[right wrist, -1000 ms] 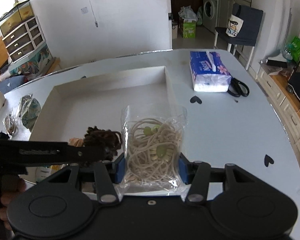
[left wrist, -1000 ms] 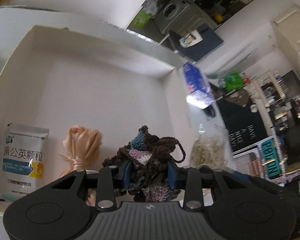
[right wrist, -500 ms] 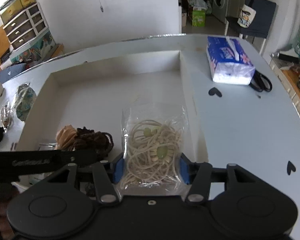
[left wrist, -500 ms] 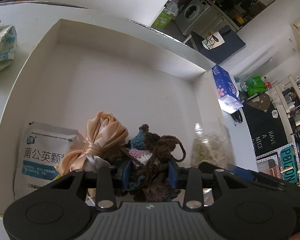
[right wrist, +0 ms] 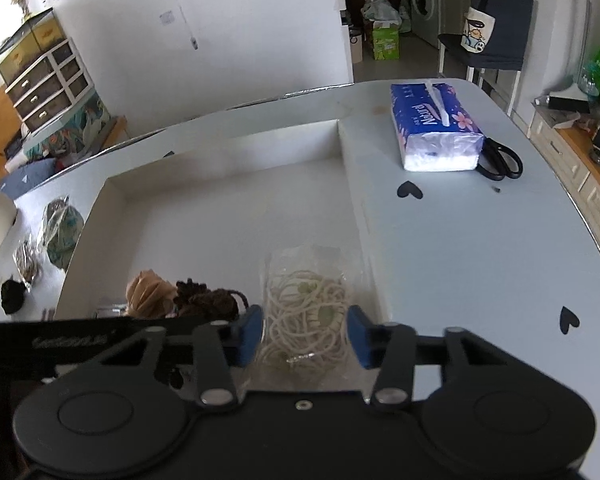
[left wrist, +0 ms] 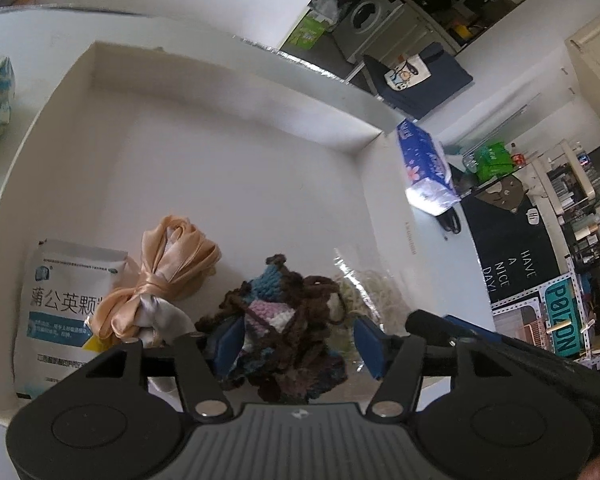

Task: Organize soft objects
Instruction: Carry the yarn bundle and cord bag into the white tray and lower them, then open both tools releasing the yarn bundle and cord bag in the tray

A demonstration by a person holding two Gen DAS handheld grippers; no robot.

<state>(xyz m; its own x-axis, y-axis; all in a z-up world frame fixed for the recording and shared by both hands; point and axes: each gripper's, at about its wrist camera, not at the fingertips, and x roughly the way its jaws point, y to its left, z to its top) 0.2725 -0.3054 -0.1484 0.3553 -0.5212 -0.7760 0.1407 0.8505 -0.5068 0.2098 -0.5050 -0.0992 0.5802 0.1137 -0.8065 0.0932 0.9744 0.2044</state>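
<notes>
Both items sit low in the white box (right wrist: 228,160): the left gripper (left wrist: 296,340), jaws spread, straddles the crocheted yarn bundle (left wrist: 288,320), while the right gripper (right wrist: 304,332), likewise wide, brackets the bagged cord (right wrist: 306,312) just beside it at lower centre.

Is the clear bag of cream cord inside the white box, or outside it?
Inside. In the right wrist view the bag of cord lies within the white box, near its right wall, between the right tongs.

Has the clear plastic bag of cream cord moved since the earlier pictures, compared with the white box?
Yes. The clear bag of cream cord moved left over the white box wall into its interior.
</notes>
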